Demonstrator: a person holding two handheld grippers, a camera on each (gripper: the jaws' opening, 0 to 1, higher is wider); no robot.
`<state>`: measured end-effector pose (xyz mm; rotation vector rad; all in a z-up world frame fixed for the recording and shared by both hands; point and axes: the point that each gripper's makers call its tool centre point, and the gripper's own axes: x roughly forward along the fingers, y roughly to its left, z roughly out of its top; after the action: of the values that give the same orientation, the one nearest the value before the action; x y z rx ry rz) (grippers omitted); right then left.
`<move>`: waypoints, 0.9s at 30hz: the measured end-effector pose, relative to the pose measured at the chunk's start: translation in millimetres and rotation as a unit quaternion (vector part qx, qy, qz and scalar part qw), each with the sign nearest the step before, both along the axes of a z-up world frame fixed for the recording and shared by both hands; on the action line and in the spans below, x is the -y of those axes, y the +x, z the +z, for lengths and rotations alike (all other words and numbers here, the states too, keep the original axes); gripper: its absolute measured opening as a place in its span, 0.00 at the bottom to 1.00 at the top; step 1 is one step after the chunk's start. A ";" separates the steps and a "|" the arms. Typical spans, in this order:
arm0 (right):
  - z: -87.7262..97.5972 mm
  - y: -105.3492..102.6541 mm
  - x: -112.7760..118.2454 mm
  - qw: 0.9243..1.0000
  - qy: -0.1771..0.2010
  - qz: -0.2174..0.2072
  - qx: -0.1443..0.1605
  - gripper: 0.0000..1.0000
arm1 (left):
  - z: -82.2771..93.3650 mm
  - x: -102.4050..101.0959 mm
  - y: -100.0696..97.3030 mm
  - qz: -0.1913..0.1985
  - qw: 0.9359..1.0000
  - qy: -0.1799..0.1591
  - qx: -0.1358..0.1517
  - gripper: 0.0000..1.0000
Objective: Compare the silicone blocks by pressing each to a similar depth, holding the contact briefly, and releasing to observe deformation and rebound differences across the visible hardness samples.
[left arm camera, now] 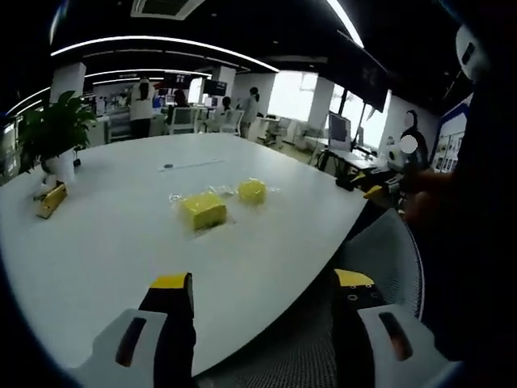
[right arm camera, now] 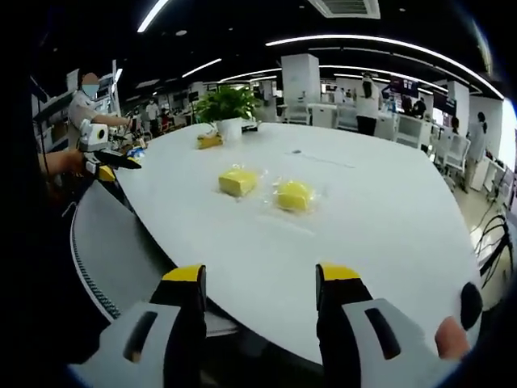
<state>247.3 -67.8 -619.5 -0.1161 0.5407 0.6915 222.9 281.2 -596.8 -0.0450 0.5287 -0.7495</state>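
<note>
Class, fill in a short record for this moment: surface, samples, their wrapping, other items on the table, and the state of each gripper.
surface: large white oval table
samples: two yellow silicone blocks, a rectangular one and a rounder one, lying side by side, apart
wrapping: each appears to lie in clear plastic film
other items: green potted plant; small yellow object beside it
left gripper: open, short of the blocks, holding nothing
right gripper: open, short of the blocks, holding nothing

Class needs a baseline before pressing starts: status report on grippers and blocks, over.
Left gripper open, right gripper open, both short of the white table. Two yellow silicone blocks untouched, side by side. Nothing between jaws and blocks.
</note>
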 end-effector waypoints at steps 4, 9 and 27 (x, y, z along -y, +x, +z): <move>1.7 2.5 2.8 1.000 0.001 -0.005 0.008 0.49 | 12.0 -1.0 8.7 0.013 1.000 -0.011 0.010 0.68; 0.9 4.3 6.7 1.000 0.001 -0.011 0.005 0.49 | 31.0 3.9 29.7 0.016 0.999 -0.016 0.031 0.67; 1.5 1.9 29.3 0.999 -0.012 -0.038 0.006 0.48 | 56.5 70.3 132.5 -0.053 0.997 -0.001 0.063 0.63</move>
<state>249.2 -97.0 -618.0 -0.1212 0.5392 0.6099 355.4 211.0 -540.2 0.0295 0.4120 -0.8499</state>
